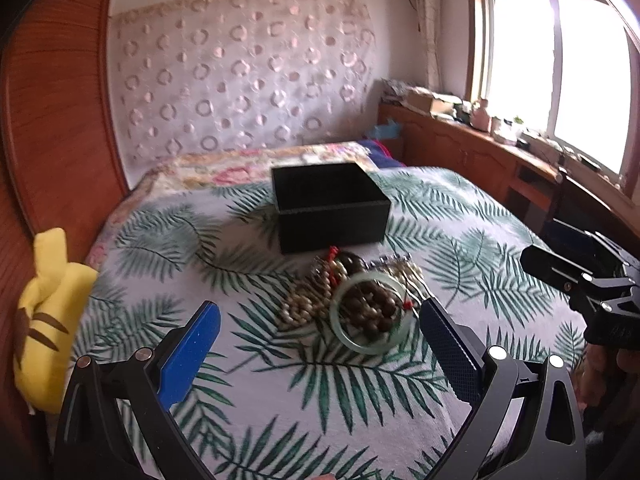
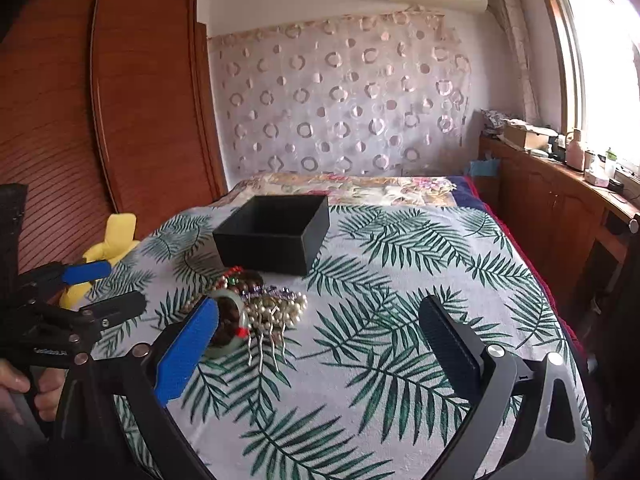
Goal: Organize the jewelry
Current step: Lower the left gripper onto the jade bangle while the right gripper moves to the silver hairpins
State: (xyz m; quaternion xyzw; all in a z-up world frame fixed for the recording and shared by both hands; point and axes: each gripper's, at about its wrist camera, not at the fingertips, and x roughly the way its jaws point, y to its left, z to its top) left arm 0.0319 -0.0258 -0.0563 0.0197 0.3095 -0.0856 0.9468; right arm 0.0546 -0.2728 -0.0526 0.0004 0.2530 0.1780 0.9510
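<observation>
Jewelry (image 1: 352, 304) is heaped on the bed (image 1: 460, 216), just near of the open black box (image 1: 330, 208). No piece is held: both left gripper (image 1: 320, 320) and right gripper (image 2: 318, 320) are spread apart. A first pick seems due; the jade bangle (image 1: 370, 314) lies just ahead, between the left fingers.

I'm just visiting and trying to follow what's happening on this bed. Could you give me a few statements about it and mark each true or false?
1. The black rectangular box has no lid on. True.
2. The pale green jade bangle lies inside the box. False: it rests on the heap of beaded jewelry in front of the box.
3. The left gripper has its fingers spread wide. True.
4. The right gripper grips a pearl necklace. False: it is open and holds nothing.
5. A yellow plush toy sits at the bed's edge. True.
</observation>
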